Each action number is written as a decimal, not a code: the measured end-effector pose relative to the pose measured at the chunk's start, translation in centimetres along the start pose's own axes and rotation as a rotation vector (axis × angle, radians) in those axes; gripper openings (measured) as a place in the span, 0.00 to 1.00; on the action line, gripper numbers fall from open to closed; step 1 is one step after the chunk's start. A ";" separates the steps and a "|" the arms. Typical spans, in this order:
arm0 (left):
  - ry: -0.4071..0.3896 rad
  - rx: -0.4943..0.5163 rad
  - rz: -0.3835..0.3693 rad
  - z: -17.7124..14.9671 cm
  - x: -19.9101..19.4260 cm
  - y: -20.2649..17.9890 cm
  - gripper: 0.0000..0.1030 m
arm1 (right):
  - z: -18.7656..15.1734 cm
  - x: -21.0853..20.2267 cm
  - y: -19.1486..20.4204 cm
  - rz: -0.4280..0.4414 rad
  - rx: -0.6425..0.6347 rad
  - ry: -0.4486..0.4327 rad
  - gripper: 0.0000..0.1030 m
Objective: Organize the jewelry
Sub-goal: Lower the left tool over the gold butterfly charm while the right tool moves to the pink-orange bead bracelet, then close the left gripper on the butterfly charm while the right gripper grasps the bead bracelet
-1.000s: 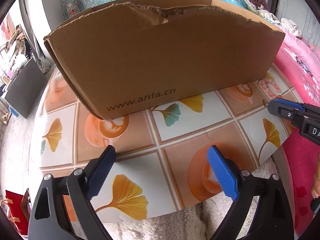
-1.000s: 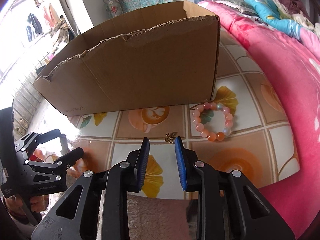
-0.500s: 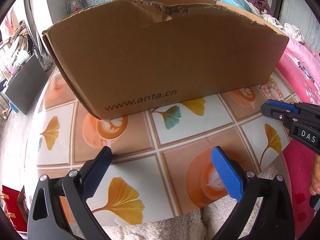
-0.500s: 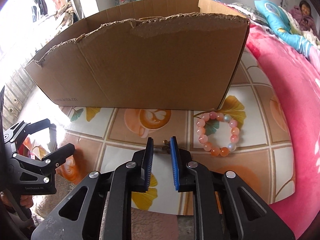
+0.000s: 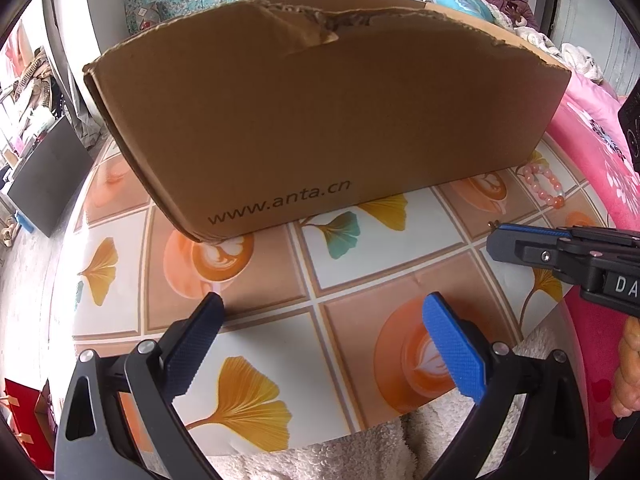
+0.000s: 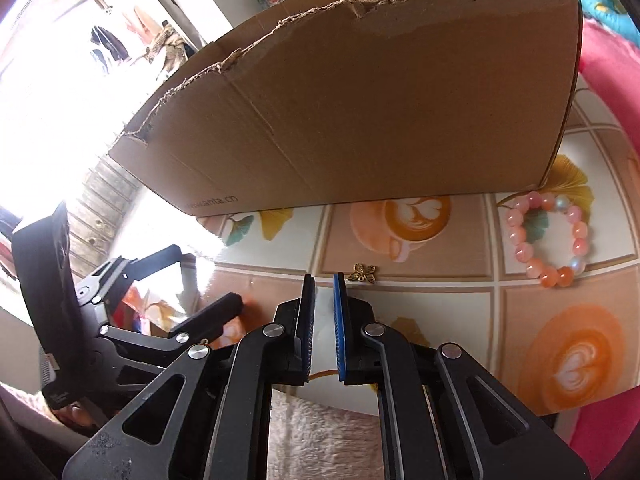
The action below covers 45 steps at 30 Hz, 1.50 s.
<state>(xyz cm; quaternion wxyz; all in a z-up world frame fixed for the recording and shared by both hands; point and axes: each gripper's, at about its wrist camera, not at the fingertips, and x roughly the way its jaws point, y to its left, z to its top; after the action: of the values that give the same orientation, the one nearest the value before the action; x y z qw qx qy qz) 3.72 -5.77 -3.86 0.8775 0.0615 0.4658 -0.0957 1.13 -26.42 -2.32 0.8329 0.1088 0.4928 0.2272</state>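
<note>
You have one cardboard box (image 6: 360,100) on the counter (image 6: 440,308), and two pieces of jewelry in front of it: one pink bead bracelet (image 6: 546,238) by its right corner and one small gold bee charm (image 6: 362,273). There are two claws, the left claw (image 5: 320,344) and the right claw (image 6: 323,316).

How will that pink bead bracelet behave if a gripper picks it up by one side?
The bead bracelet is a loop of separate round beads, so it would probably sag rather than hold its ring shape. The beads look smooth and glossy, so flat pads may slip off one. Pushed on the slick tablecloth, it would likely slide and deform.
</note>
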 end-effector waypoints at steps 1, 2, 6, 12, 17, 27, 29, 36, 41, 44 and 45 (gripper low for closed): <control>-0.004 0.004 -0.002 0.0 0.0 0.0 0.95 | 0.1 -0.6 -0.4 0.001 0.012 -0.019 0.09; -0.010 0.009 -0.005 -0.1 0.0 -0.1 0.95 | 0.2 -1.3 -0.8 0.002 0.026 -0.039 0.11; -0.043 0.039 -0.016 -0.3 -0.1 -0.2 0.95 | 0.1 -4.4 -2.8 -0.044 0.057 -0.108 0.14; -0.137 0.146 -0.166 -0.4 -1.8 -2.5 0.94 | -0.7 -7.2 -5.4 -0.093 0.105 -0.162 0.18; -0.141 0.218 -0.283 0.6 -1.6 -5.2 0.72 | -0.9 -6.6 -6.5 -0.089 0.137 -0.178 0.18; -0.106 0.269 -0.316 2.6 0.7 -8.4 0.36 | -1.1 -6.3 -8.2 -0.094 0.160 -0.191 0.18; -0.116 0.293 -0.285 2.5 0.7 -9.0 0.33 | -1.1 -6.3 -8.5 -0.091 0.166 -0.195 0.18; -0.137 0.324 -0.212 2.7 1.2 -10.3 0.23 | -1.0 -6.4 -8.7 -0.091 0.161 -0.213 0.18; -0.135 0.335 -0.212 2.7 1.2 -10.5 0.13 | -1.0 -6.5 -8.9 -0.092 0.155 -0.224 0.18; -0.137 0.333 -0.212 2.7 1.1 -10.5 0.13 | -1.0 -6.7 -9.0 -0.092 0.157 -0.230 0.18; -0.137 0.332 -0.214 2.7 1.1 -10.5 0.13 | -1.1 -6.7 -9.0 -0.093 0.157 -0.233 0.18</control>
<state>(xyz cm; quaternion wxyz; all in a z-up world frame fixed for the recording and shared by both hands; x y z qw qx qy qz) 4.15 -16.63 -3.47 0.8698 0.1489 0.3867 -0.2677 -0.12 -37.60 -1.28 0.8829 0.1765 0.4136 0.1351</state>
